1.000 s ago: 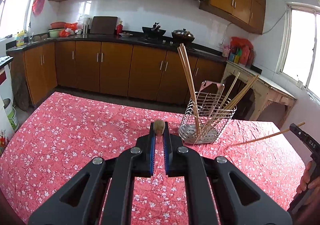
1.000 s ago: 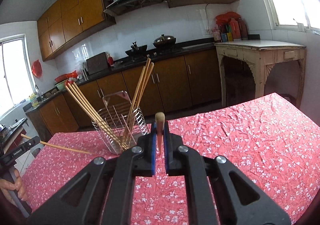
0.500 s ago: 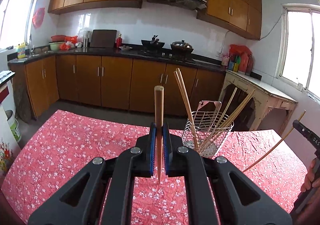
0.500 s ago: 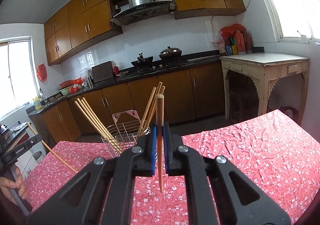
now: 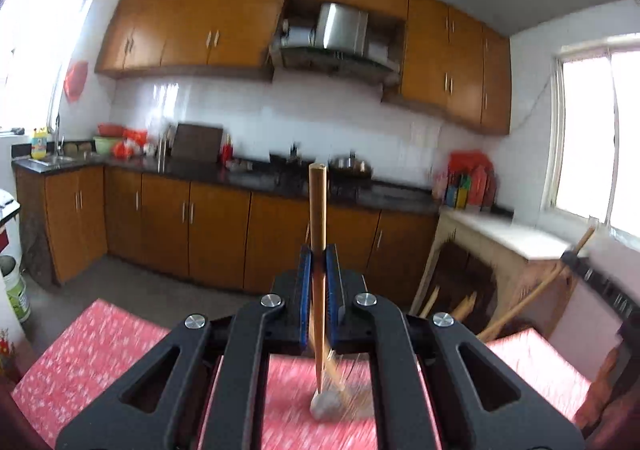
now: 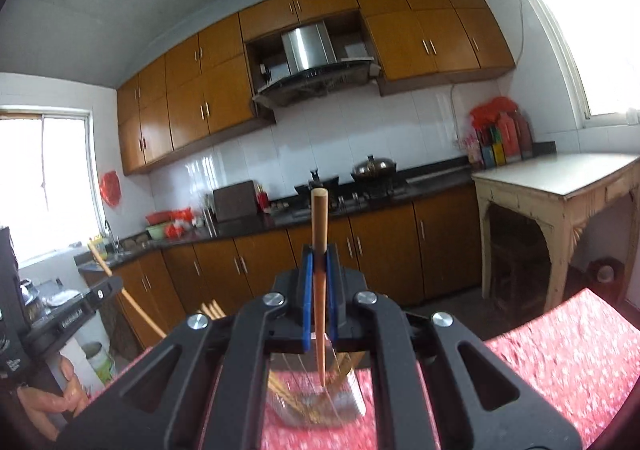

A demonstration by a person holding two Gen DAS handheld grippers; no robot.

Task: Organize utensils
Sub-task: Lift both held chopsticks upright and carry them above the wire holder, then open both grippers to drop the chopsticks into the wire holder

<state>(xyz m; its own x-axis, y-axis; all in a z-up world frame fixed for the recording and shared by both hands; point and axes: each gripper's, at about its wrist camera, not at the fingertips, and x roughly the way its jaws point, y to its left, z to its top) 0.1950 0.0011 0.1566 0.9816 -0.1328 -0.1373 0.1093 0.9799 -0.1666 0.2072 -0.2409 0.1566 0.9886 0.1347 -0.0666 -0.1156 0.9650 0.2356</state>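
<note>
Your left gripper (image 5: 318, 270) and right gripper (image 6: 319, 270) each clamp a chopstick (image 5: 318, 210) upright mid-shaft, light, stiff, slick wood that may pivot, with the wire holder (image 6: 316, 406) just below them.

Daylight flares white through the windows (image 5: 596, 138), fisheye bends the edges, and motion blur smears the tablecloth (image 5: 116, 362).

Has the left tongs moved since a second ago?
Yes, up. In the left wrist view the left tongs now sit level with the lower cabinets; earlier they pointed down over the red tablecloth.
</note>
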